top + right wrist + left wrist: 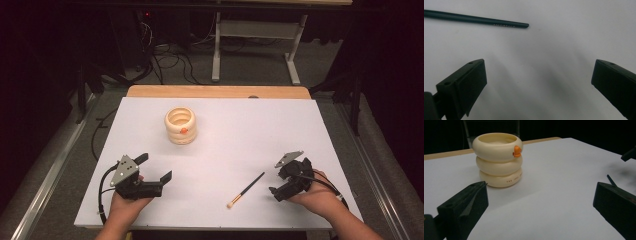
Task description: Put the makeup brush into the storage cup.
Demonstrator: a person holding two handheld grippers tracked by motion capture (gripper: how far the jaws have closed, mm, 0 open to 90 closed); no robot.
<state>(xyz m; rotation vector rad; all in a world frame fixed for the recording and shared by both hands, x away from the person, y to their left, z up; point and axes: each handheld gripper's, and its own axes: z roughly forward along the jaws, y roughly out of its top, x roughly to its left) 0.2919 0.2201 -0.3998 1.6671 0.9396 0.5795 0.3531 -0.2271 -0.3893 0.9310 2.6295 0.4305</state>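
In the high view, a white table [300, 130] is seen with a cream holder [181, 125] of three stacked rings standing toward its far left, an orange beak-like knob on its front. A makeup brush [246, 190] lies flat near the front edge, its pale bristle tip toward the person and its dark handle slanting away to the right. The left gripper [156, 175] is held low at the front left, well apart from the holder, with its fingers spread wide and nothing between them. The right gripper [282, 187] is held just beside the handle end of the brush, not touching it; its fingers are hard to read from here.

In the left gripper view, the holder [498, 160] stands upright ahead and to the left. Its mouth is open, and the inside is seen only in part: pale, with no contents to be made out. The black fingers [464, 205] are set far apart and hold nothing. The tip of the brush handle [611, 180] is glimpsed at the right.

In the right gripper view, the thin dark handle [476, 19] lies across the top, ahead of the widely parted, empty fingers [464, 85]. The brush is judged light and stiff, its smooth round handle liable to roll or slip. It would best be taken near the middle of the handle, across its width, with the soft bristles left untouched. The holder is judged stable enough to receive it.
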